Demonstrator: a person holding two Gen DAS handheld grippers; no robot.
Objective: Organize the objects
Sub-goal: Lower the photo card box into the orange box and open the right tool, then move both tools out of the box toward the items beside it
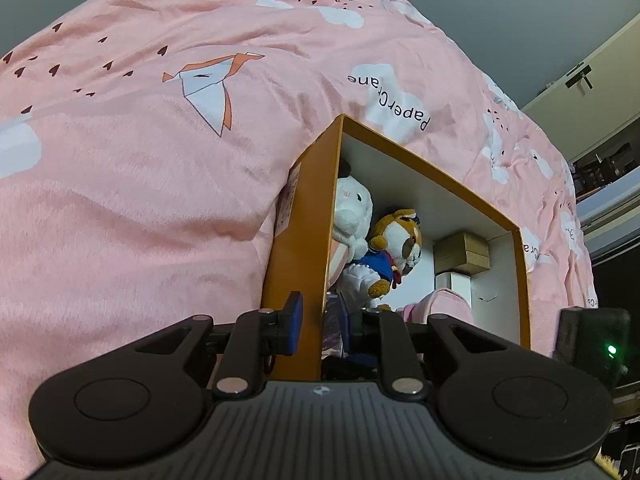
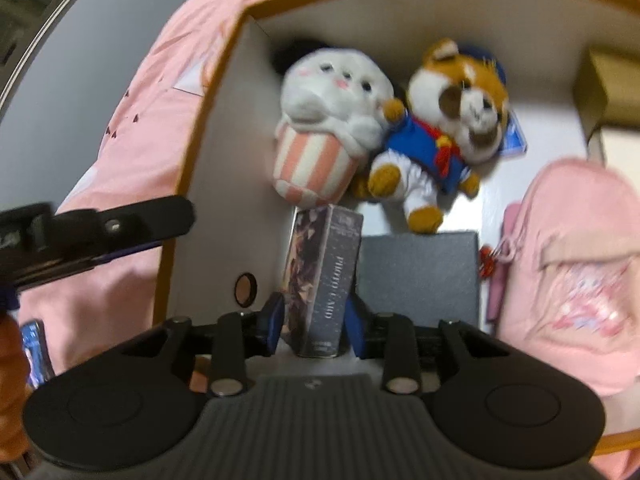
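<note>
In the right wrist view the right gripper (image 2: 316,326) sits at lower centre, its jaws closed on a dark card box (image 2: 320,280) printed "PHOTO CARD", held upright inside the orange box (image 2: 208,120) near its left wall. Above it, at upper centre, a white plush in a pink-striped cup (image 2: 324,120) lies touching a brown dog plush in a blue jacket (image 2: 448,128). A grey flat box (image 2: 420,276) lies just right of the card box, and a pink bag (image 2: 572,264) fills the right of the frame. In the left wrist view the left gripper (image 1: 320,326) at lower centre straddles the orange box's near wall (image 1: 304,240), jaws closed on it. The box rests on a pink blanket (image 1: 140,200) across the bed.
</note>
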